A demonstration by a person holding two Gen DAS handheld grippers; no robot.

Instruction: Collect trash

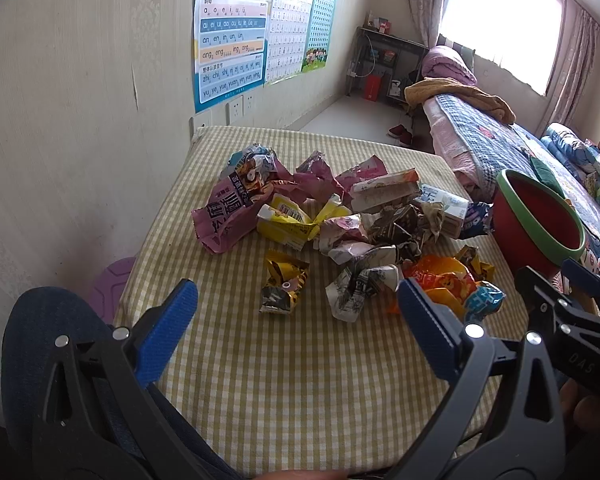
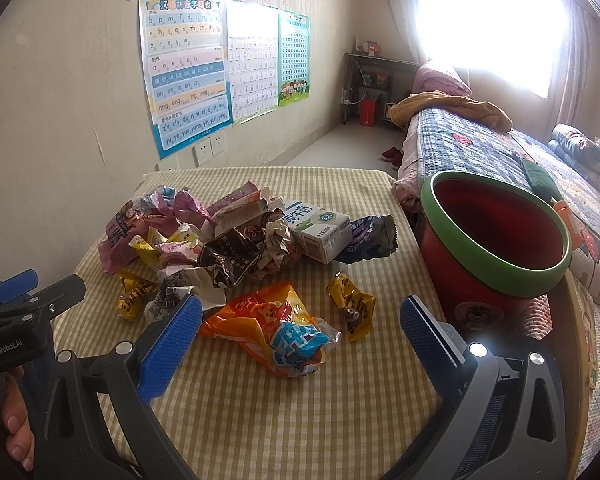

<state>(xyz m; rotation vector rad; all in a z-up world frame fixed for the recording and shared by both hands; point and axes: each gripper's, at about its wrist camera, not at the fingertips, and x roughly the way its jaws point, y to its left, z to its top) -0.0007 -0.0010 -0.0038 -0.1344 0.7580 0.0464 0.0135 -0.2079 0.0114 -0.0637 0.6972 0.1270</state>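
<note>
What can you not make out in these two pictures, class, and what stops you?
1. Bin base, right wrist view: hidden behind the right gripper.
2. Bin's far side, left wrist view: cut off by the other gripper's body.
3. Carton small print, both views: too small.
4. Outside the window: glare.

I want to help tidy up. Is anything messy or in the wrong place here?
Yes. Crumpled wrappers and a milk carton lie heaped on the checked table, while the red bin beside them looks empty.
</note>
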